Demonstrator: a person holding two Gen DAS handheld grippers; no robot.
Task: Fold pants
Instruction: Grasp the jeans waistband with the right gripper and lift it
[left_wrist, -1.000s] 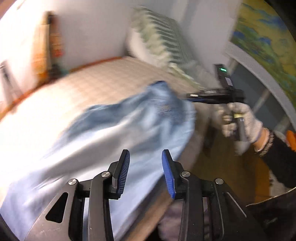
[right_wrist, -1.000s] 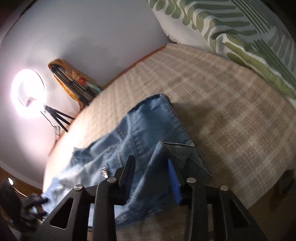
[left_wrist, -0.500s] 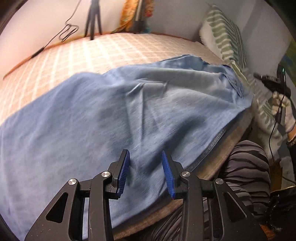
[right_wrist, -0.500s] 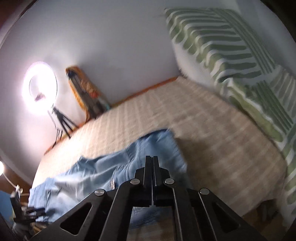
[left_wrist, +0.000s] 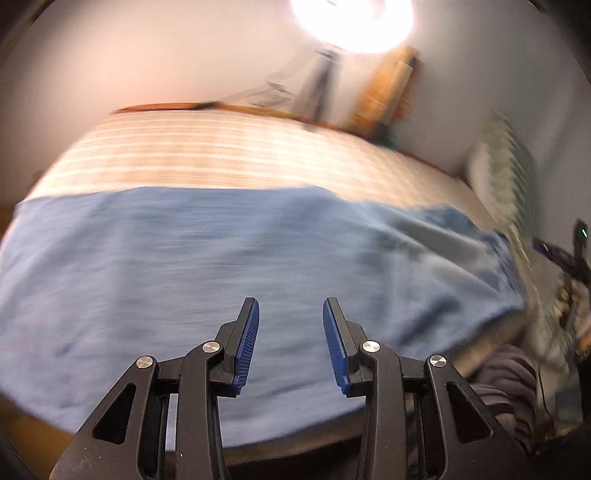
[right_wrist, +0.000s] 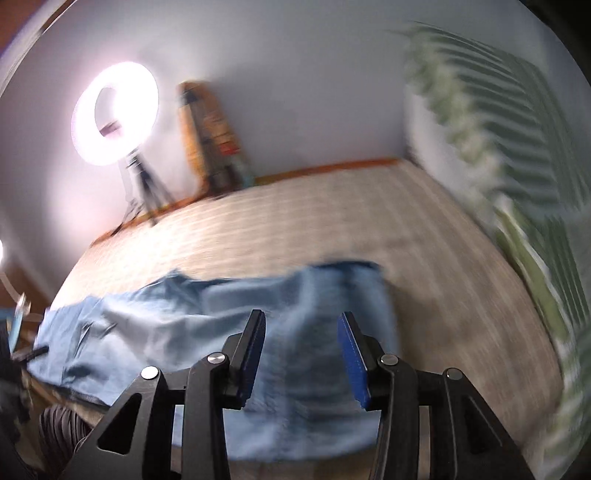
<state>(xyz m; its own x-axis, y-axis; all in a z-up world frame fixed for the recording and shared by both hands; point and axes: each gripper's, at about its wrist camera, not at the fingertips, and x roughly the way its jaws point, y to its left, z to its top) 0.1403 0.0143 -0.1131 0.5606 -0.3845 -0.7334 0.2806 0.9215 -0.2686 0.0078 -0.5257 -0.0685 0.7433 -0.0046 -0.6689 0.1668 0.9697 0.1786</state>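
Left wrist view: the left gripper (left_wrist: 291, 341) hung with jaws apart and empty above the pants (left_wrist: 229, 266) — spread flat along the bed's (left_wrist: 221, 158) near edge. Right wrist view: the right gripper (right_wrist: 302, 356), likewise parted and empty, was over the pants' (right_wrist: 207, 332) end nearest the pillow (right_wrist: 517, 177).

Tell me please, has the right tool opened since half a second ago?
Yes. The right tool was shut then; now its jaws stand apart above the jeans on the bed.
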